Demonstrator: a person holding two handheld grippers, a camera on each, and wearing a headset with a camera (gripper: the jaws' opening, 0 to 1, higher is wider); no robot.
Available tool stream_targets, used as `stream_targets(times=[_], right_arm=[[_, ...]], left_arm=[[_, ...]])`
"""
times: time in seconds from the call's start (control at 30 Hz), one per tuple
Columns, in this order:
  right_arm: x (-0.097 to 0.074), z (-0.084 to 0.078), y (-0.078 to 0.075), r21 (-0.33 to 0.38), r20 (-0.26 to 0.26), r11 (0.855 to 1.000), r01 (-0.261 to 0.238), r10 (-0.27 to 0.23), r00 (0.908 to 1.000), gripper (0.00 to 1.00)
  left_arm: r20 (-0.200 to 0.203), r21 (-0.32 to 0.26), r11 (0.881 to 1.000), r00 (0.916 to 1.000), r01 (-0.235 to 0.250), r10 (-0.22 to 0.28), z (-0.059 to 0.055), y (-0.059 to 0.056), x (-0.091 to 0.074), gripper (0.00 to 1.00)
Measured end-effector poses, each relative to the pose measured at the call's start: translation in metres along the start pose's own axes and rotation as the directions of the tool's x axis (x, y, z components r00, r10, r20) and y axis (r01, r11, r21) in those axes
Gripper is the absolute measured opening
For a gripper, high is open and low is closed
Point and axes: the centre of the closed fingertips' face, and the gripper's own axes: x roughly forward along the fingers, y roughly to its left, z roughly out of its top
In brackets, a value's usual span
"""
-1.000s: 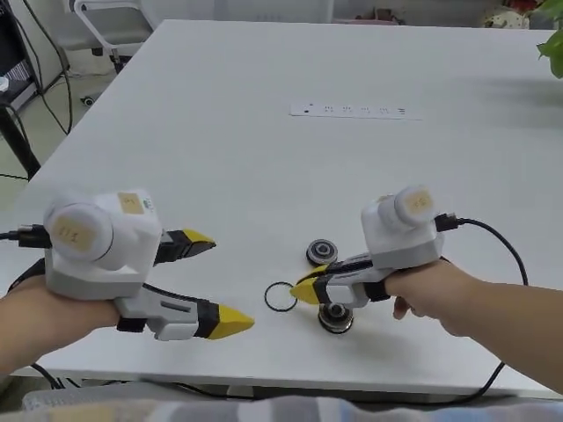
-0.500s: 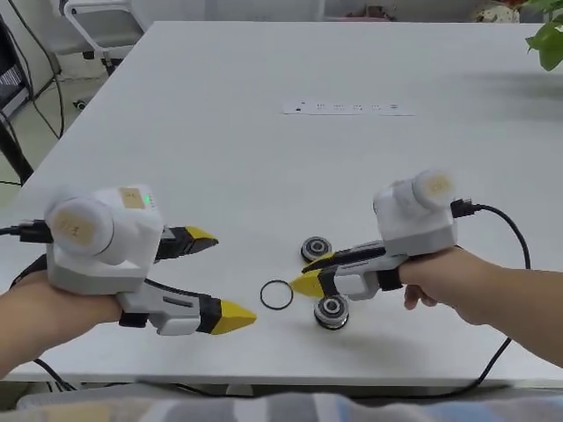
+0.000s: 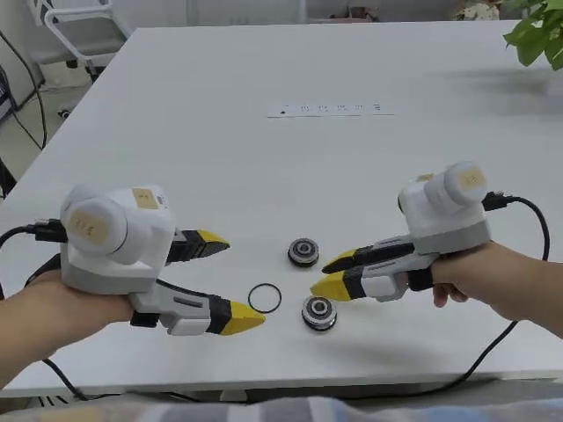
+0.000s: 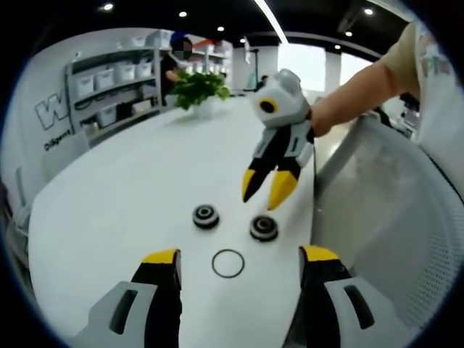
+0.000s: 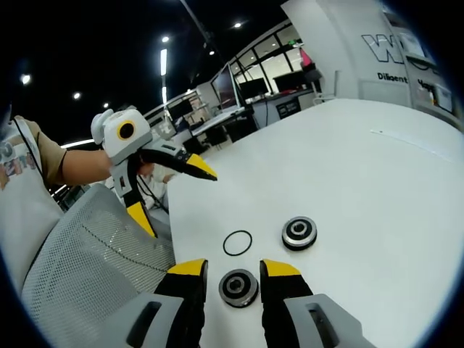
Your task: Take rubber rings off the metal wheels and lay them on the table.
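Fingers point(image 3: 236, 318) of the left gripper point(image 3: 235, 279) stood spread wide and empty over the near edge of the white table point(image 3: 220, 132). Those of the right gripper point(image 3: 322, 276) were parted by a narrow gap and held nothing. One loose rubber ring point(image 3: 264, 298) lay flat on the table between the left gripper's tips and the nearer wheel point(image 3: 318, 312), touching neither. The farther wheel point(image 3: 303, 251) sat just beyond, apart from both. In the right gripper view the nearer wheel appeared framed between that gripper's own yellow tips, and each wheel showed a dark outer band. The left gripper view showed those tips clear of the wheel, with the ring centred between its own fingers. The head view added a white power strip point(image 3: 330, 109) lying well back on the table, a black cable point(image 3: 519, 229) trailing from the right gripper, and a plant point(image 3: 537, 35) at the far right corner. The gripper views took in a grey mesh chair point(image 4: 377, 196), shelves point(image 4: 116, 87) of bins along a wall, and ceiling spotlights.
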Motion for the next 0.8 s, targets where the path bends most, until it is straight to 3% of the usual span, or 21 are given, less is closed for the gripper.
stream_targets(times=[0.27, 0.8], right_arm=[[-0.009, -0.012, -0.005, -0.05, -0.037, 0.999, 0.003, -0.005, 0.9993, 0.28], [-0.002, -0.045, -0.011, -0.128, -0.139, 0.992, -0.015, -0.003, 0.9903, 0.25]], left_arm=[[-0.021, 0.024, 0.999, 0.9992, 0.034, -0.034, 0.005, -0.004, 0.014, 0.63], [-0.067, 0.046, 0.993, 0.9918, 0.111, -0.108, 0.001, -0.015, 0.045, 0.51]])
